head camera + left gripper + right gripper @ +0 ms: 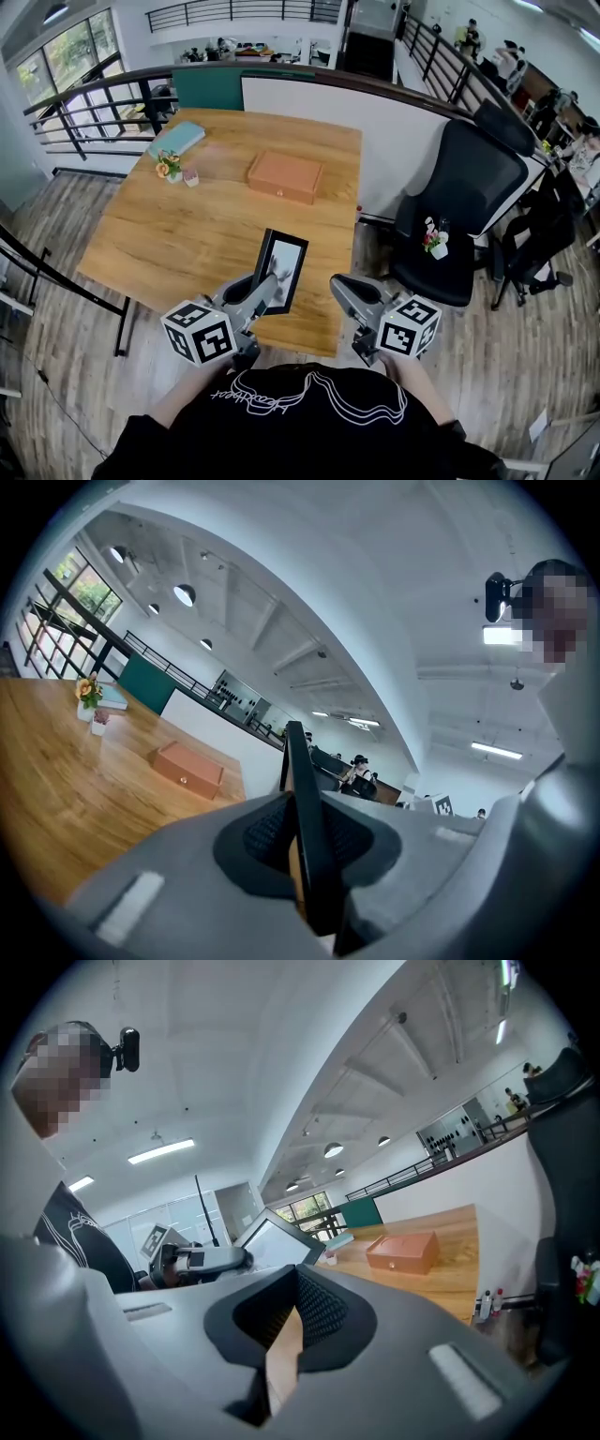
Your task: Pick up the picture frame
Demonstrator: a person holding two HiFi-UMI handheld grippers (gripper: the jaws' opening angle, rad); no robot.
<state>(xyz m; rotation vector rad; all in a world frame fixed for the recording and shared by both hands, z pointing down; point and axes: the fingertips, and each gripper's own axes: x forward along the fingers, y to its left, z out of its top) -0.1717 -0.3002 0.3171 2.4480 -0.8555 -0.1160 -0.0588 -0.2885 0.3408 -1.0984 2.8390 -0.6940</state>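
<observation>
left gripper [272,292]: jaws clamped on the lower edge of the picture frame [282,268], which is held upright over the near edge of the wooden table [178,239]. right gripper [343,289]: jaws closed together, nothing between them, just off the table's near right corner. brown box [284,176]: lies on the table's far half.

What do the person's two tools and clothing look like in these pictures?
The left tool and right tool are grey moulded plastic, their broad rounded jaws lined with black textured pads. Each carries a white cube printed with black square markers. No cables show. The person wears a black top with a white line drawing.
</observation>
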